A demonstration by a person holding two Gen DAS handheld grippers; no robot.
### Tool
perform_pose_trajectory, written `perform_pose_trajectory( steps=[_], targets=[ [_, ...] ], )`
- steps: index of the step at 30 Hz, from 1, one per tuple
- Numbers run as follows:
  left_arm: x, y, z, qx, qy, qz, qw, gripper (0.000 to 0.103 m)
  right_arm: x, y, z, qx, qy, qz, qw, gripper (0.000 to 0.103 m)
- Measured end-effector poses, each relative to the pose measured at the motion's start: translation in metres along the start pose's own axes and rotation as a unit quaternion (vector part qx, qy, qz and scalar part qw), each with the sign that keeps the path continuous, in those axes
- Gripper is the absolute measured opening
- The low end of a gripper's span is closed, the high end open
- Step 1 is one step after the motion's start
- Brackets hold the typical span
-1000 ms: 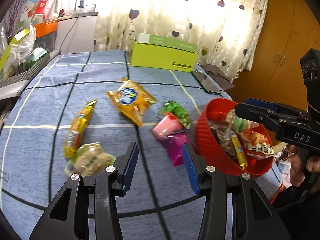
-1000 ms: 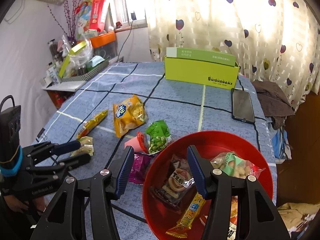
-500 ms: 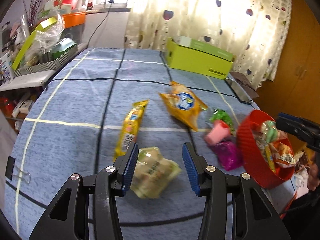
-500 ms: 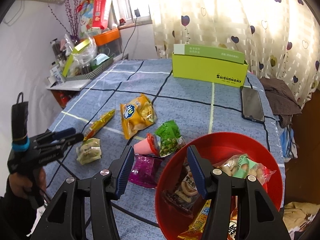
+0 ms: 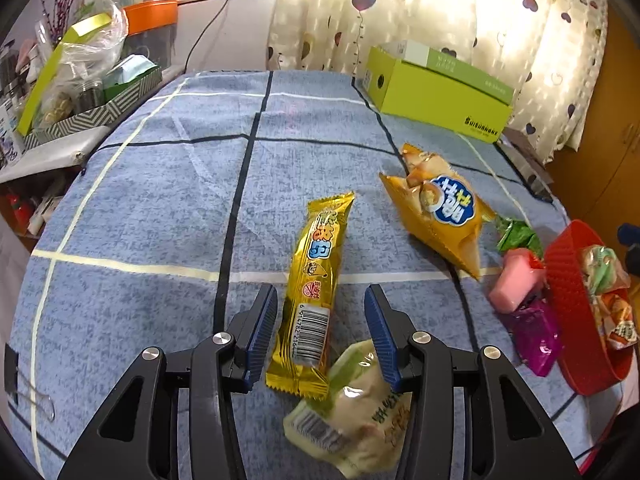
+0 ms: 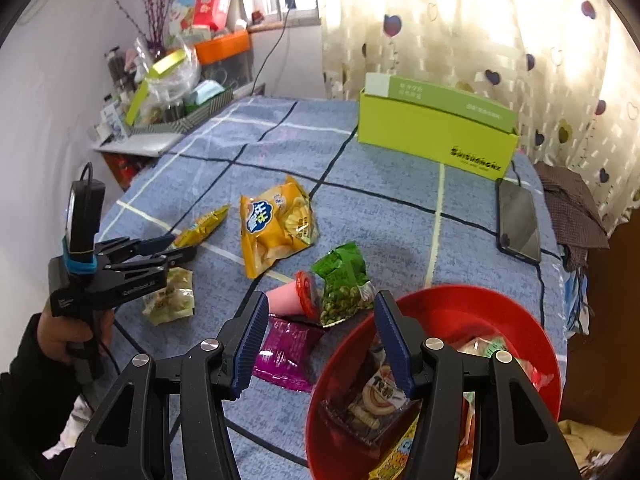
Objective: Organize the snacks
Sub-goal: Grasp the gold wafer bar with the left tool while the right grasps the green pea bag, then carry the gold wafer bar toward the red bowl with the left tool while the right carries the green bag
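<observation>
A long yellow snack bar [image 5: 316,280] lies on the blue checked cloth [image 5: 160,208], its lower half between the jaws of my left gripper [image 5: 320,320]. Those jaws are closing, with a gap still showing on both sides of the bar. A pale green packet [image 5: 356,412] lies just under the right finger. My right gripper [image 6: 320,340] stands open and holds nothing, above the left rim of the red bowl [image 6: 460,292] and a purple packet [image 6: 284,352]. The bowl holds several snacks. In the right wrist view the left gripper [image 6: 176,248] hovers low over the yellow bar [image 6: 204,224].
An orange chip bag [image 6: 276,228], a green pea packet [image 6: 344,284] and a pink cup [image 6: 292,300] lie mid-cloth. At the back stand a lime-green box [image 6: 436,136] and a phone [image 6: 518,220]. A cluttered side shelf [image 6: 160,128] is at the left.
My left gripper has moved left and down, from near the purple packet, past the pale packet, to straddle the yellow bar, and its jaws have narrowed. The right gripper drifted slightly left off the bowl.
</observation>
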State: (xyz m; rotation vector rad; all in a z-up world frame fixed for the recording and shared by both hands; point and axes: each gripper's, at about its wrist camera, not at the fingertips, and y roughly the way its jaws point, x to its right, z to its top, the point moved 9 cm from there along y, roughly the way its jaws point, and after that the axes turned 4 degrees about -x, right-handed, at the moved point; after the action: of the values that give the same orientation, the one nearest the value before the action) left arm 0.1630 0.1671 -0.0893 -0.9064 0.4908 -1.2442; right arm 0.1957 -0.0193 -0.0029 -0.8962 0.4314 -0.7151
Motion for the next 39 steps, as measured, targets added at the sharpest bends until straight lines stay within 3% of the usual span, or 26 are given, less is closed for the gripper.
perform_pose_trajectory(
  steps=[5, 18, 22, 24, 28, 39],
  targets=[
    [-0.001, 0.008, -0.002, -0.005, 0.008, 0.012, 0.9999, 0.027, 0.002, 0.027, 0.006, -0.051, -0.021, -0.007, 0.998, 0.055],
    [-0.004, 0.009, 0.000, 0.007, 0.001, 0.001, 1.0000, 0.025, 0.023, 0.104, 0.010, -0.182, -0.022, -0.042, 0.982, 0.055],
    [-0.004, 0.009, 0.000, 0.008, -0.002, -0.005, 1.0000, 0.025, 0.027, 0.113, 0.011, -0.196, -0.024, -0.059, 0.979, 0.036],
    [-0.004, 0.009, 0.000, 0.008, -0.002, -0.007, 0.9999, 0.025, 0.025, 0.122, 0.007, -0.209, -0.031, -0.060, 0.976, 0.033],
    [-0.004, 0.009, 0.000, 0.006, 0.001, -0.006, 1.0000, 0.024, 0.018, 0.122, 0.011, -0.198, -0.054, -0.083, 0.975, 0.025],
    [-0.010, -0.009, -0.001, 0.022, -0.012, -0.010, 0.9996, 0.023, -0.008, 0.068, 0.033, -0.103, -0.075, -0.104, 0.986, 0.024]
  ],
)
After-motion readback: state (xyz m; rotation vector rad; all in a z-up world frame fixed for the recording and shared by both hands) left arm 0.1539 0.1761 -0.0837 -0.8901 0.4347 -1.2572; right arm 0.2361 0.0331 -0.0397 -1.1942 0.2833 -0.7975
